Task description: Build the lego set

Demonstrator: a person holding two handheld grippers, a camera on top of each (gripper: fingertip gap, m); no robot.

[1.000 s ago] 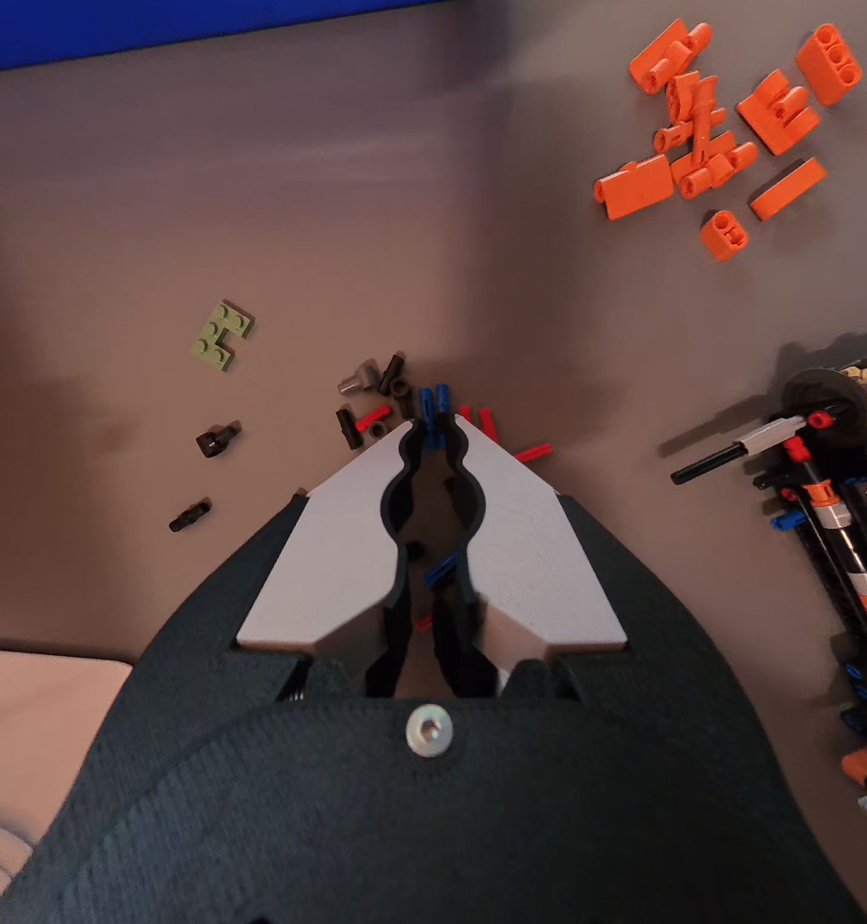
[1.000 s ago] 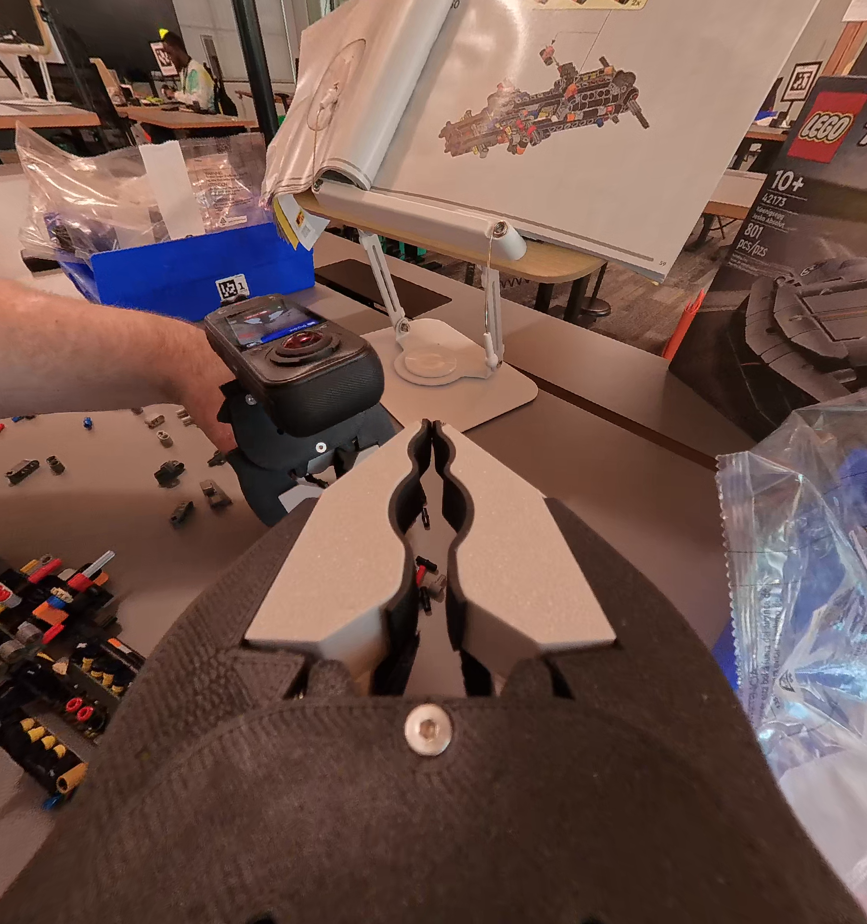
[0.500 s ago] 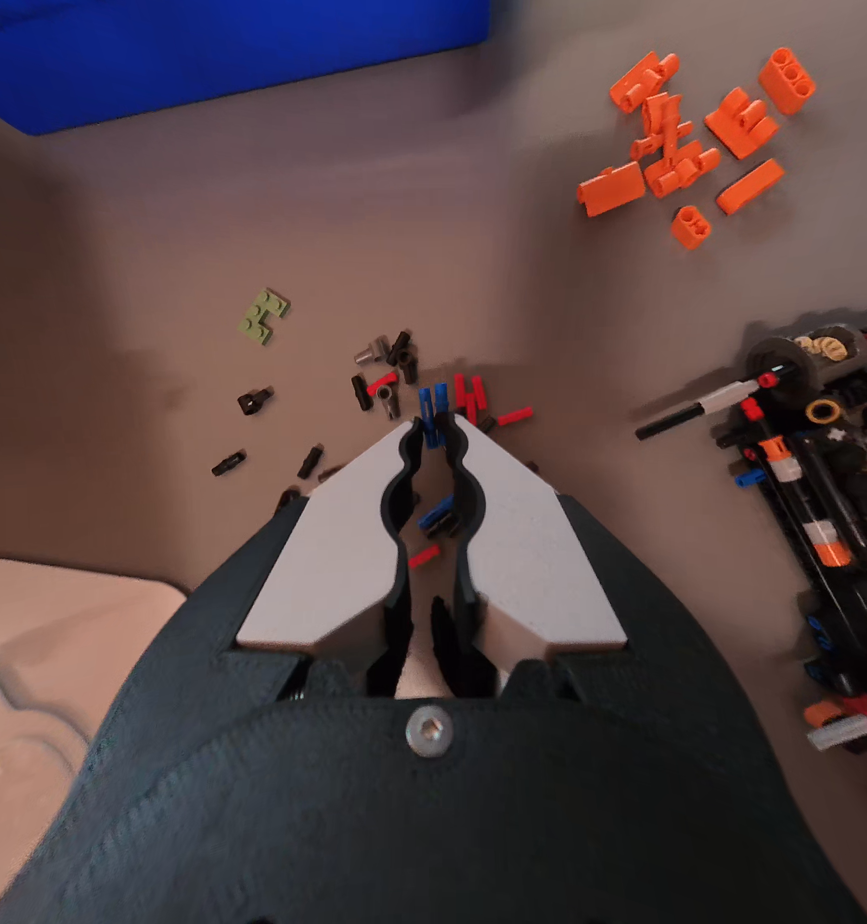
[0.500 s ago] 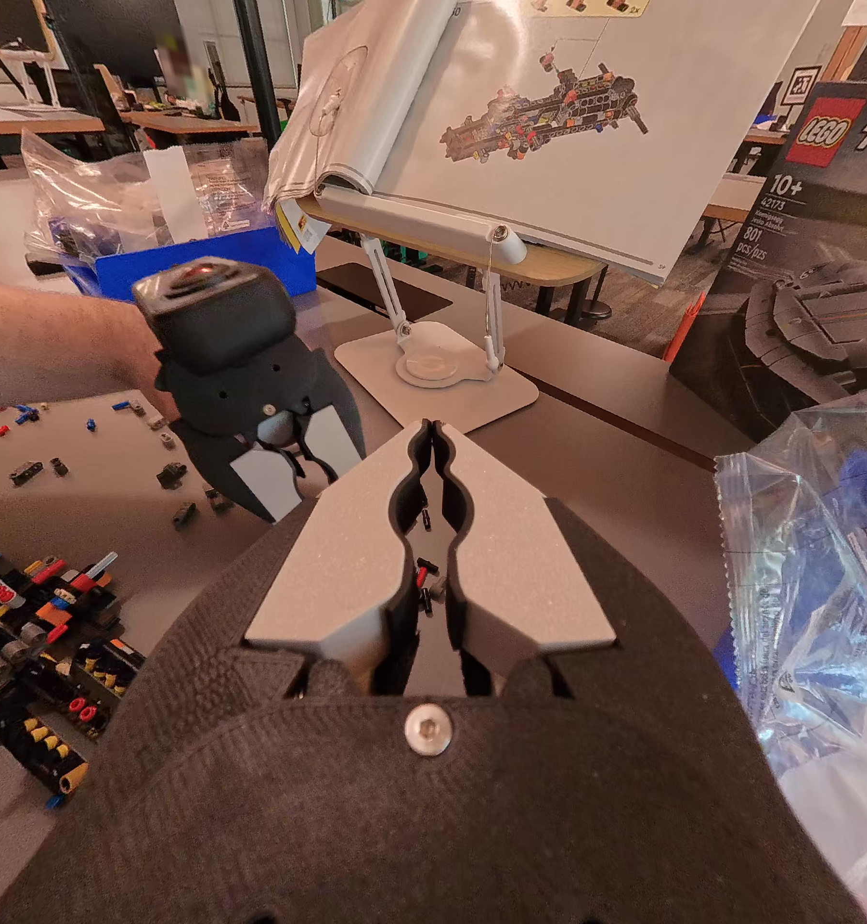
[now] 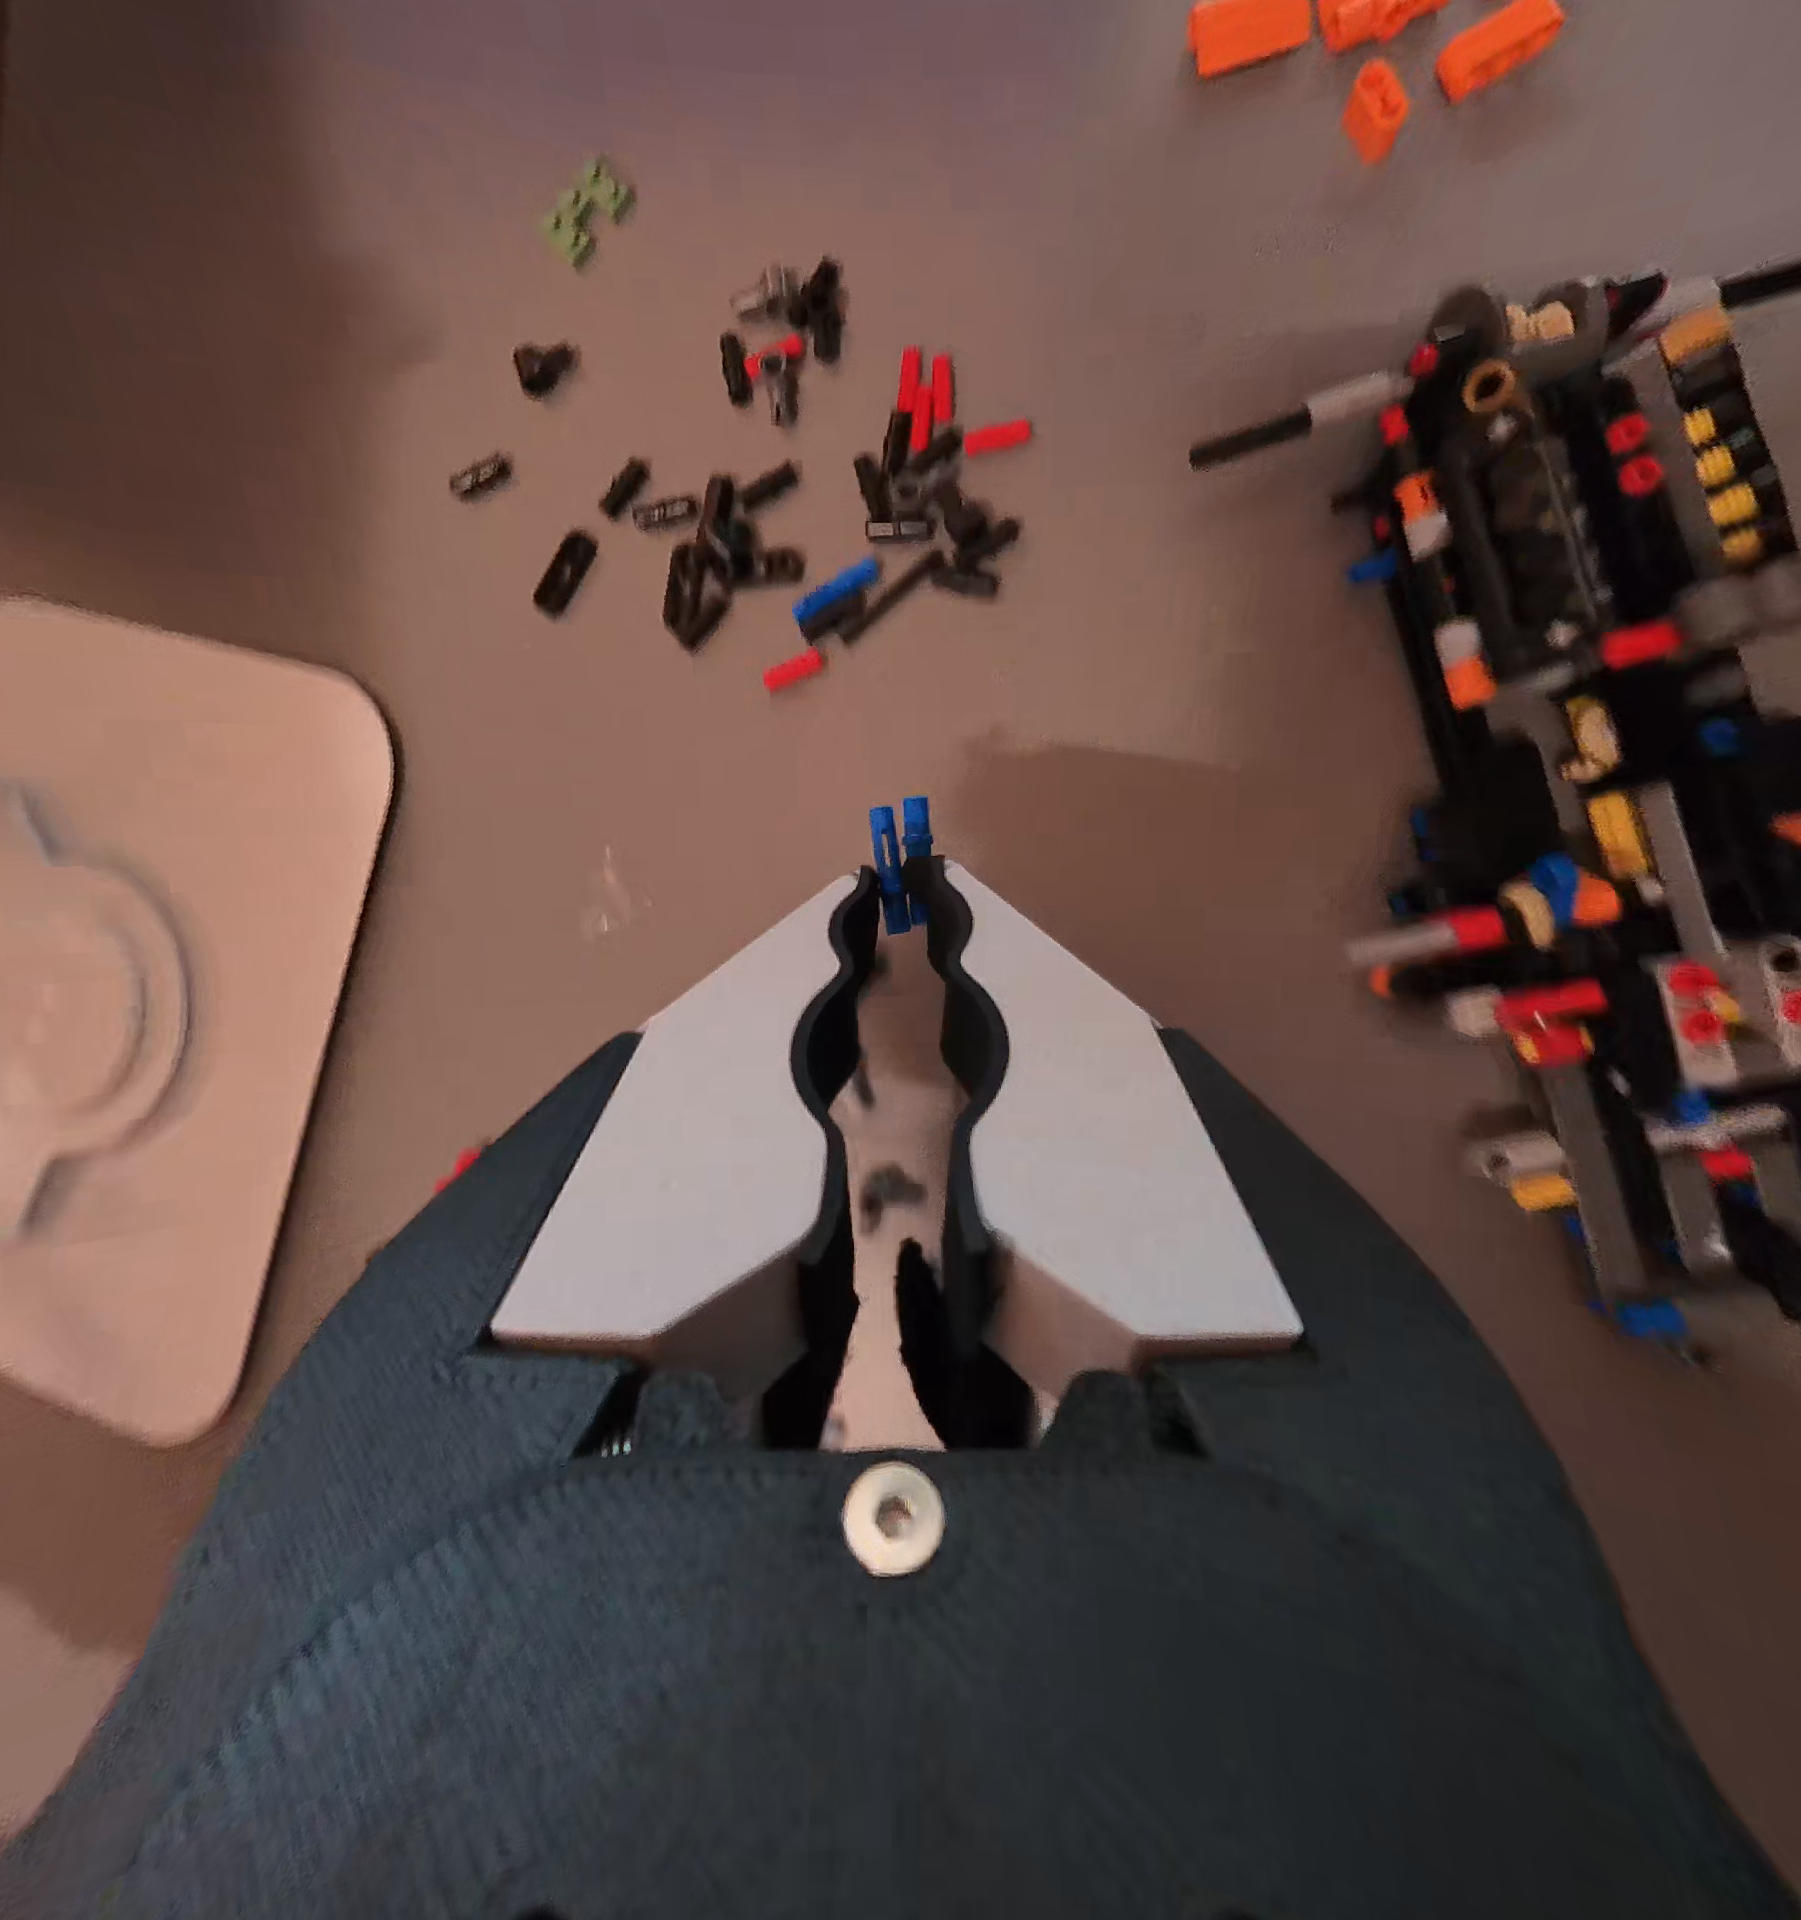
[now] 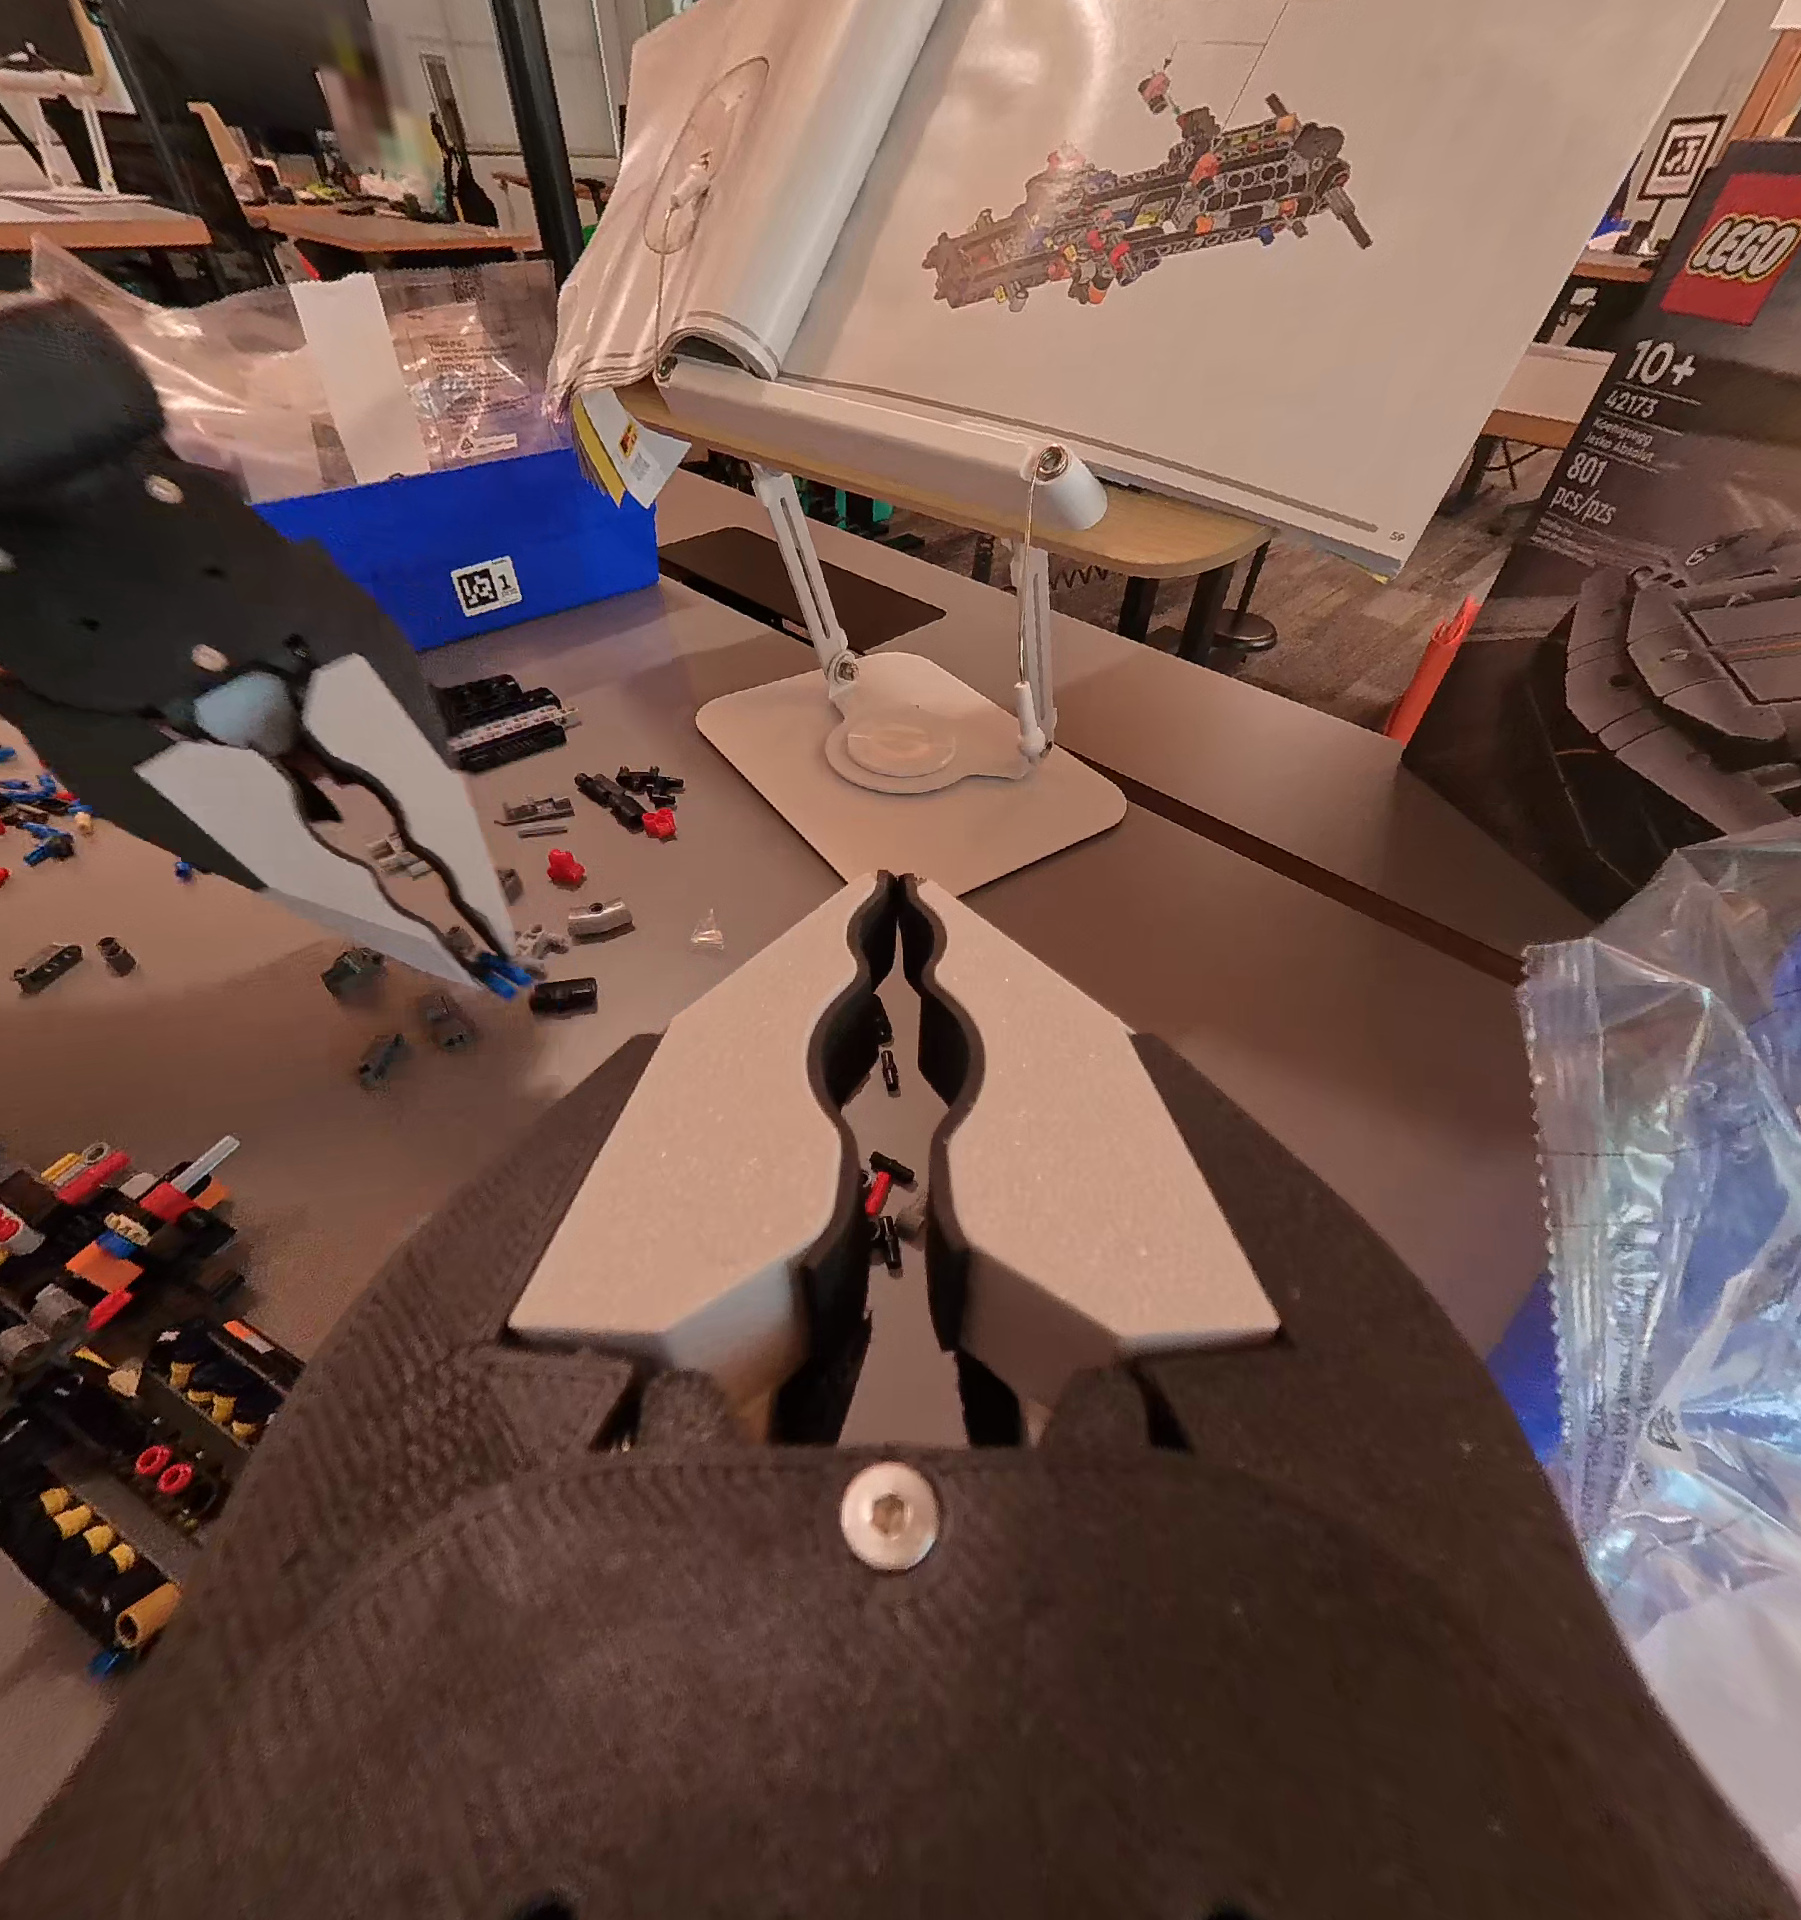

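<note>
My left gripper [image 5: 901, 878] is shut on two blue pins [image 5: 901, 852] and holds them above the brown table. The same gripper [image 6: 480, 961] shows in the right wrist view, raised and tilted, with the blue pins [image 6: 501, 977] at its tip. The partly built black lego chassis [image 5: 1602, 727] lies to the right; its end also shows in the right wrist view [image 6: 75, 1299]. My right gripper [image 6: 896, 888] is shut and empty above the table, pointing at the book stand's base [image 6: 917, 769].
Loose black, red and blue pins [image 5: 823, 499] lie ahead of the left gripper, orange parts [image 5: 1374, 62] far right, a green plate [image 5: 589, 208]. The instruction book [image 6: 1135, 208] stands on its stand. A blue bin [image 6: 480, 551], the set box [image 6: 1706, 520] and plastic bags [image 6: 1706, 1195] surround. My hands' fingertips stand some 20 cm from each other.
My left gripper has lifted away from the pile of pins with the two blue pins in it and pulled back. The right gripper has stayed still.
</note>
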